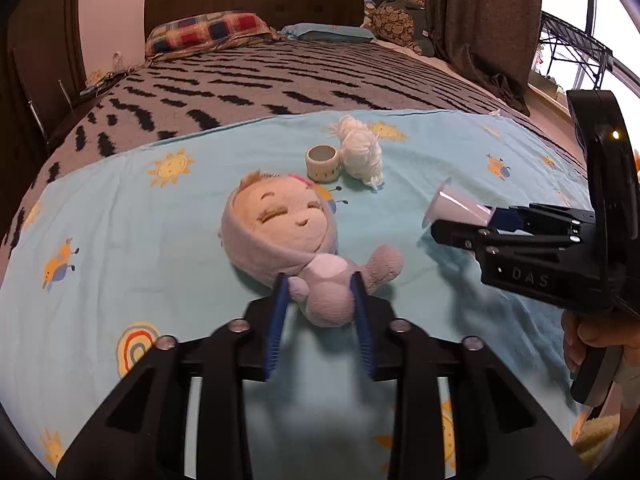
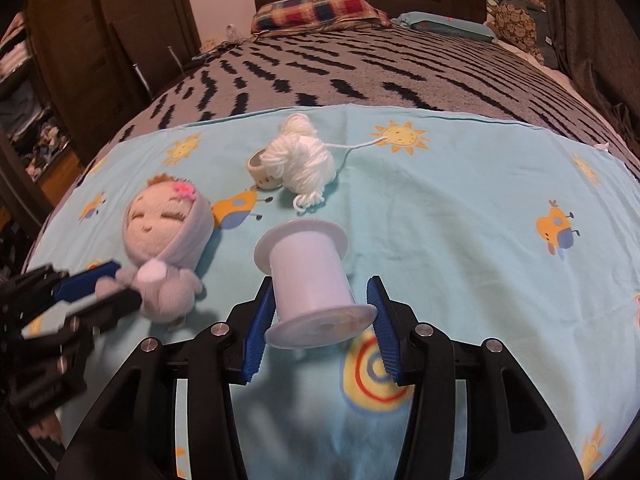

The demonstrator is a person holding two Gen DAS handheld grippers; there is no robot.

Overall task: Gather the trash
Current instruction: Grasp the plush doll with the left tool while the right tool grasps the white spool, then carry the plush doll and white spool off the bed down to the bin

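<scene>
A pink plush doll (image 1: 280, 224) lies on its back on the light blue printed sheet (image 1: 120, 208). My left gripper (image 1: 320, 280) is shut on the doll's small body, a blue pad pressing each side; the right wrist view shows this left gripper (image 2: 124, 284) on the doll (image 2: 168, 224) from the side. A pale blue spool with white flanges (image 2: 308, 276) lies with its axis toward me. My right gripper (image 2: 320, 284) is shut on it, the pads against its near end. In the left wrist view that right gripper (image 1: 460, 216) holds the spool (image 1: 456, 204) at the right.
A ball of white yarn (image 2: 304, 160) and a small cream ring-shaped roll (image 2: 262, 172) lie just beyond the doll and spool. A grey blanket with black marks (image 2: 360, 68) covers the bed behind, with pillows (image 2: 320, 12) at the headboard. A hand (image 1: 588, 336) holds the right gripper's handle.
</scene>
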